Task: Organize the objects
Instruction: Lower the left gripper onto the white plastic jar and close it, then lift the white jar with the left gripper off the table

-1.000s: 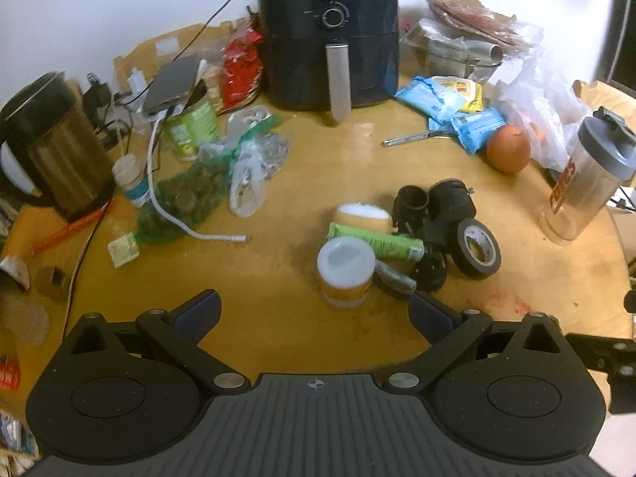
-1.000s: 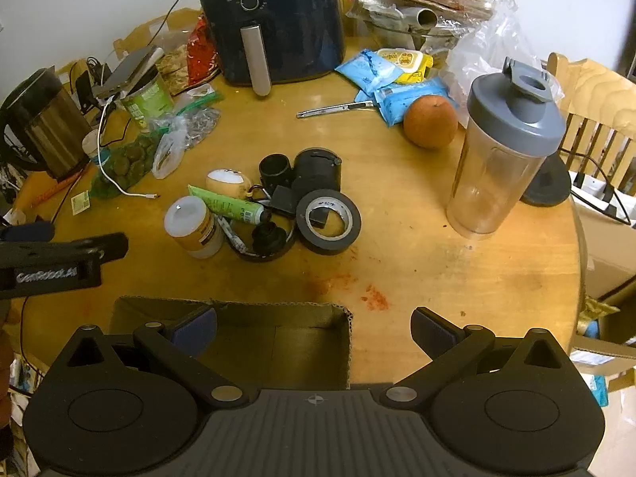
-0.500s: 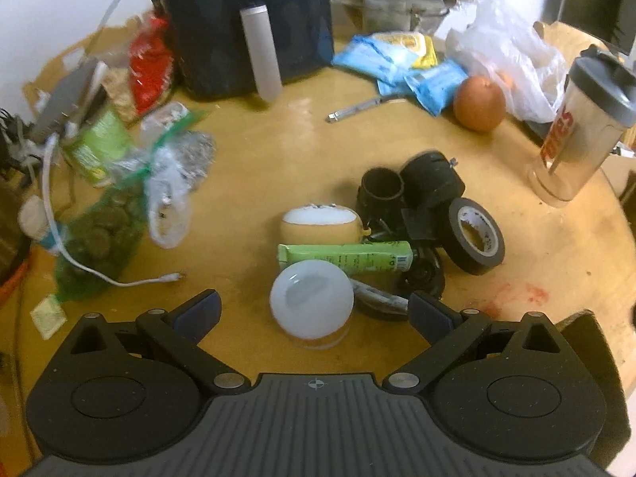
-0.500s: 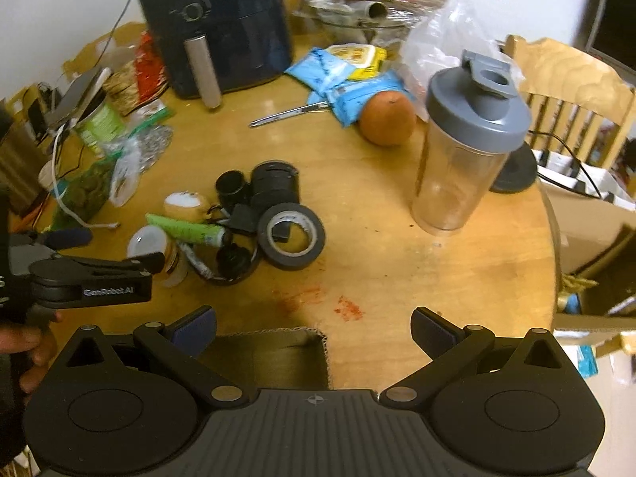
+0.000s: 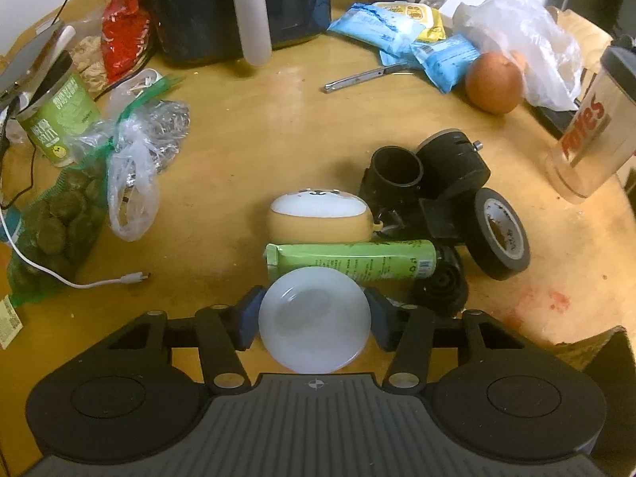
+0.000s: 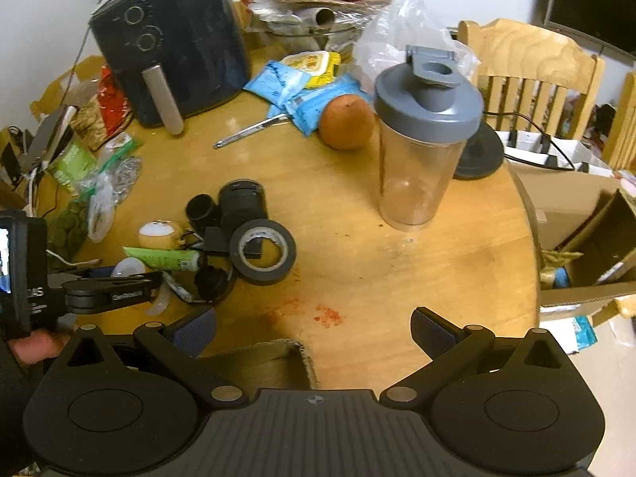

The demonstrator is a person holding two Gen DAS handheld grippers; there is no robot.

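Observation:
My left gripper [image 5: 314,318] is shut on a small jar with a white lid [image 5: 315,318], both blue pads against its sides. Just beyond it lie a green tube [image 5: 353,264], a yellow round toy [image 5: 318,216], black cylinders [image 5: 421,171] and a black tape roll [image 5: 503,234]. In the right wrist view the left gripper [image 6: 115,292] holds the jar [image 6: 129,268] beside the same pile, with the tape roll [image 6: 263,250] in it. My right gripper [image 6: 314,328] is open and empty above the table's near edge, over a cardboard box [image 6: 278,353].
A black air fryer [image 6: 171,51] stands at the back. A shaker bottle [image 6: 425,135], an orange [image 6: 346,121], blue snack packets [image 6: 302,91] and a metal tool [image 6: 248,132] lie at the right and back. Bags and a green can [image 5: 59,119] crowd the left. An open cardboard box [image 6: 588,254] sits off the table's right edge.
My left gripper moved forward and down onto the white-lidded jar and closed on it. My right gripper drifted right and tilted, staying open.

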